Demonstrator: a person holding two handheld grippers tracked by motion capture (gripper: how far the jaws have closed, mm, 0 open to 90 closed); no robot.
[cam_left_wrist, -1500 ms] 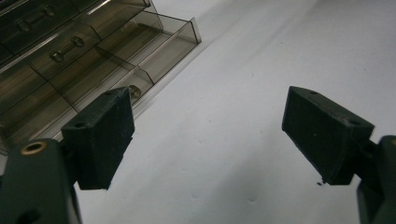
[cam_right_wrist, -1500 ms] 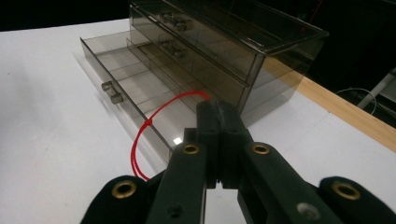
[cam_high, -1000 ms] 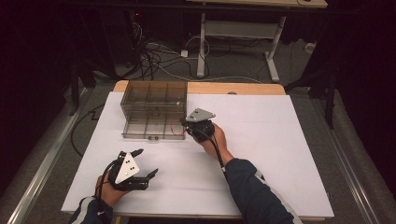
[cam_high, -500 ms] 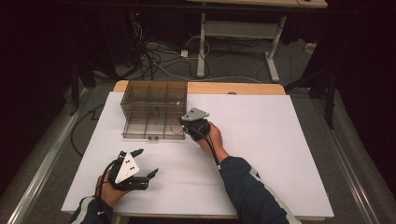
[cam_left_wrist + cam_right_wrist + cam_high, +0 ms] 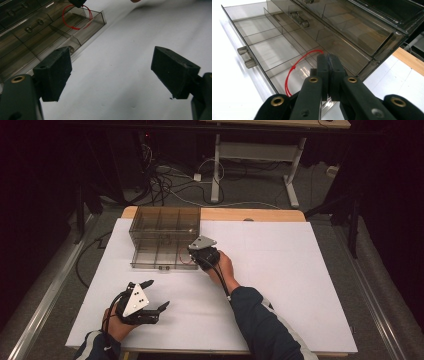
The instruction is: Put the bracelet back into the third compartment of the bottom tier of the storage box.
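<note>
High view: the right gripper (image 5: 196,254) sits at the open drawer (image 5: 162,257) of the clear box (image 5: 165,222), over a red string (image 5: 186,260); the left gripper (image 5: 150,296) rests apart on the white table (image 5: 300,285), jaws wide.

Left gripper view: wide jaws hold nothing; the string lies in the drawer's end compartment.

Right gripper view: jaws pinch the string above that compartment.

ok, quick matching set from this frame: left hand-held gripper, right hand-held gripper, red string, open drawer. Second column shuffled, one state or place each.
Column 1:
1. left hand-held gripper
2. right hand-held gripper
3. red string
4. open drawer

Column 2:
A. looped inside the end compartment
B. jaws wide apart, over bare white table
C. pulled out of the smoky clear cabinet
D. jaws closed on the string, above the drawer

Pairs: 1-B, 2-D, 3-A, 4-C
</note>
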